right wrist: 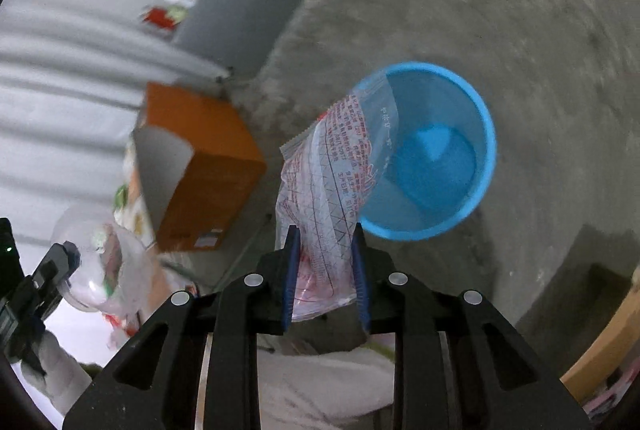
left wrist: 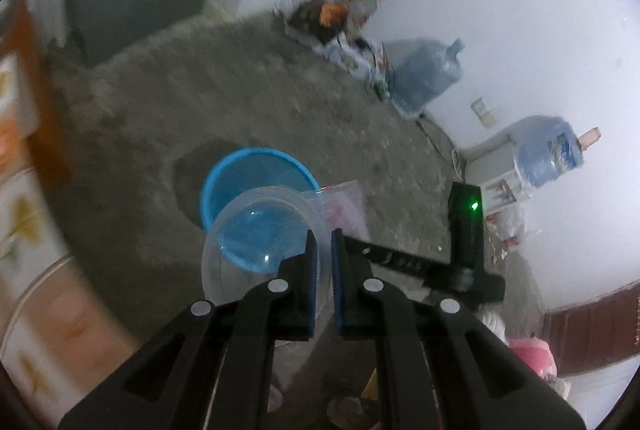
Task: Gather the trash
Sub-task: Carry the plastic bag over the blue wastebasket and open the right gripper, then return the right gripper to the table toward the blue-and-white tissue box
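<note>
A round blue bin [left wrist: 260,151] stands on the concrete floor. In the left wrist view my left gripper [left wrist: 325,234] is shut on the rim of a clear plastic bowl [left wrist: 256,230], which hangs just in front of the bin. The right wrist view shows my right gripper [right wrist: 325,234] holding a crumpled clear wrapper [right wrist: 332,170] with red print. Both pads touch it, and its free end reaches over the near rim of the blue bin [right wrist: 488,134]. The bin looks empty inside. At the far left is the left gripper [right wrist: 60,262] with the clear bowl [right wrist: 100,262].
An open orange carton [right wrist: 208,166] lies on its side left of the bin, beside a grey cabinet [right wrist: 248,2]. Two large water jugs [left wrist: 428,74] [left wrist: 548,154] and a heap of clutter [left wrist: 328,18] line the white wall. The right gripper's black housing [left wrist: 464,230] sits close on the right.
</note>
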Demonstrator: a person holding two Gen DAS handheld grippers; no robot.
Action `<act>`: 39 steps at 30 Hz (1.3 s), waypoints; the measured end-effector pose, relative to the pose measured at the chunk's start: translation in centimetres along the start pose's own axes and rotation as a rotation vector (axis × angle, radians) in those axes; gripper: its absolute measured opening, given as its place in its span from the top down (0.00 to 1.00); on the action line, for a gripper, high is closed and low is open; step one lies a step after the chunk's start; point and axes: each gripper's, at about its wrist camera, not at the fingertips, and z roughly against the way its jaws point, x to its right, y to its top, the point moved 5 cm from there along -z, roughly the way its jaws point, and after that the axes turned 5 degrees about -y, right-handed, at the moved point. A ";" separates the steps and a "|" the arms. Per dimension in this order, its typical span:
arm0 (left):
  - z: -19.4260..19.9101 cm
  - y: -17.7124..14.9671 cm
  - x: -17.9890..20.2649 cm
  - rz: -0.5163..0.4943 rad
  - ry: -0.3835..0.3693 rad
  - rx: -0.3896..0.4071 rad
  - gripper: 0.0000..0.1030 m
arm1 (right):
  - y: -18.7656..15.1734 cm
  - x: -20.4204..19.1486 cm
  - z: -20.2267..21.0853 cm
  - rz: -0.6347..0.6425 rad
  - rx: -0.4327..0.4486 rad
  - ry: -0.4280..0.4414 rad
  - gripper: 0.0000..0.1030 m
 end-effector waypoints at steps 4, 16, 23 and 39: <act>-6.2 2.1 -0.1 -0.008 0.031 -0.050 0.94 | 2.1 2.0 -3.2 -0.070 -0.015 -0.025 0.66; -12.4 3.4 -0.8 0.009 0.118 -0.026 0.48 | 4.4 7.8 -7.9 -0.191 -0.005 -0.172 0.35; -5.5 1.7 0.6 -0.073 0.106 0.087 0.39 | 2.4 5.1 -3.5 -0.113 0.138 -0.171 0.35; 14.9 -10.6 -0.7 -0.107 0.102 0.359 0.09 | -9.0 -8.3 12.1 0.412 0.631 -0.206 0.08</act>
